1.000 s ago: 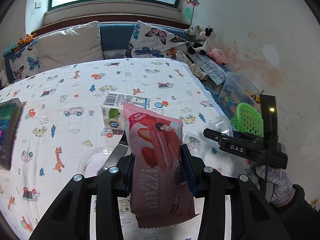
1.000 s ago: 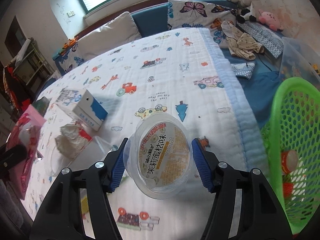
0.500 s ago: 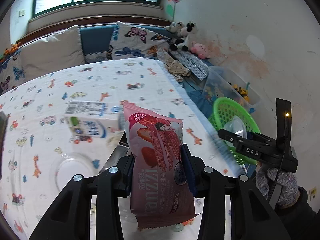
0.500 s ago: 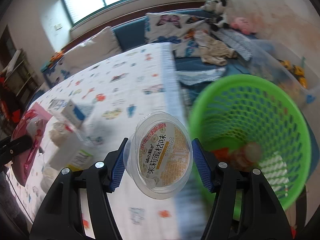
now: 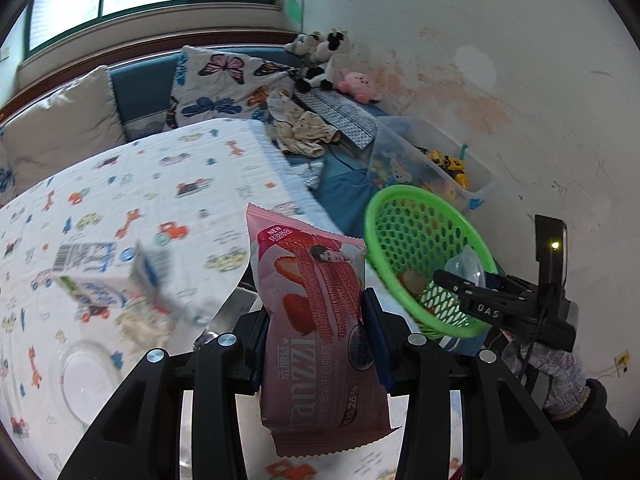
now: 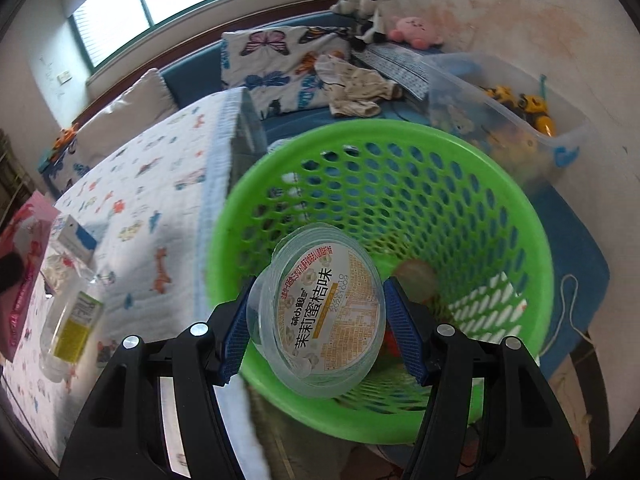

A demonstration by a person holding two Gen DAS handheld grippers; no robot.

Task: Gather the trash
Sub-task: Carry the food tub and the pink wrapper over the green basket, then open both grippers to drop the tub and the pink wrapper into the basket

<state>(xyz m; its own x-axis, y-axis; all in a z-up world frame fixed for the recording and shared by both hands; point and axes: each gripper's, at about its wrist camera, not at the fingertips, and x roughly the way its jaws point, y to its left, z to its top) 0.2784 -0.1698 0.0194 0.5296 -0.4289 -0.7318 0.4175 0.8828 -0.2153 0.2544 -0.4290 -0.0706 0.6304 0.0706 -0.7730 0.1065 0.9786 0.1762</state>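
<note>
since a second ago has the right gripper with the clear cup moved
Yes. The right gripper has carried the clear cup off the printed blanket rightward to above the green basket mouth, which now fills its view.

A bed covered by a white quilted blanket printed with cartoon vehicles and animals [image 5: 132,184] carries a white-and-blue carton [image 6: 74,236], a crumpled wrapper [image 6: 60,274], and a clear plastic bottle with a yellow label [image 6: 72,330].

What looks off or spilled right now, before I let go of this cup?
Nothing spilled. The plastic cup sits tilted in the right gripper over the green basket. The left gripper holds the pink snack bag. On the bed, a clear bottle lies on its side beside a crumpled wrapper.
</note>
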